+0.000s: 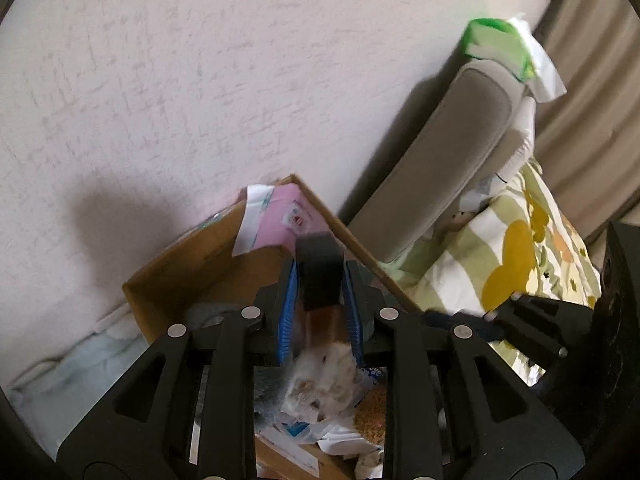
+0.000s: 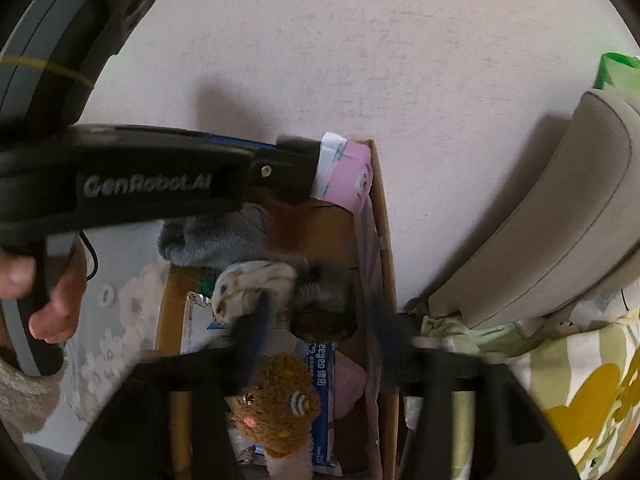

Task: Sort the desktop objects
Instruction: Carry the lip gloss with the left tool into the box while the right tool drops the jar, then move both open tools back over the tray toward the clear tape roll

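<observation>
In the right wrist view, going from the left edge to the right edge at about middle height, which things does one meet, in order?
Person's hand on the black left gripper handle → grey fluffy plush toy → brown cardboard box right wall → beige upholstered sofa armrest.

Brown cardboard box [image 2: 384, 216], pink packet [image 2: 352, 176], grey plush [image 2: 216, 236], yellow-and-green patterned blanket [image 1: 516, 264].

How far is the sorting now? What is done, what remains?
Done: the cardboard box already holds a brown knitted toy, a grey plush item and a pink packet. In hand: the left gripper is shut on a dark-capped bottle above the box; the right gripper is open, empty. Left: dropping that bottle; no desktop shows.
</observation>
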`<act>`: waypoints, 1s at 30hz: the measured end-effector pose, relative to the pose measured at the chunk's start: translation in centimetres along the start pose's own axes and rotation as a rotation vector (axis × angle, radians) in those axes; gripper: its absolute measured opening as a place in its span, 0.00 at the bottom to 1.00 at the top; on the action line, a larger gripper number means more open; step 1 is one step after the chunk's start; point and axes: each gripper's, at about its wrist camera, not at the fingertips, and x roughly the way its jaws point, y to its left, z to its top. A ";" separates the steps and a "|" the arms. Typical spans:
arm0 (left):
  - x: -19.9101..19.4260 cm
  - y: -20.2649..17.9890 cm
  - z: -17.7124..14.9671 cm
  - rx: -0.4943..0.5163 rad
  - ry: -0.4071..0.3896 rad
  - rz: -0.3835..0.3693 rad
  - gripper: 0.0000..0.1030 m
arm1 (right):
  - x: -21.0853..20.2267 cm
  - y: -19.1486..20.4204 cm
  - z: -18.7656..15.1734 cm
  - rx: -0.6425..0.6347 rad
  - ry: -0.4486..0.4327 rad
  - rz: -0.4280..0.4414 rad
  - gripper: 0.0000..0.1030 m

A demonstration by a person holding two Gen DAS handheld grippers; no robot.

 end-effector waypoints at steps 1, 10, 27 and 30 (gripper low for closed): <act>-0.1 0.1 -0.1 -0.002 -0.009 0.006 0.20 | -0.1 0.1 -0.1 -0.003 -0.009 0.008 0.69; -2.3 1.2 -0.8 -0.042 -0.077 -0.007 1.00 | -1.0 0.5 0.0 0.012 -0.036 0.003 0.69; -14.5 8.0 -9.3 -0.114 -0.173 0.162 1.00 | -5.3 9.7 1.0 -0.086 -0.135 0.023 0.70; -17.0 10.1 -11.5 -0.155 -0.194 0.193 1.00 | -5.7 11.8 0.8 -0.102 -0.137 0.052 0.70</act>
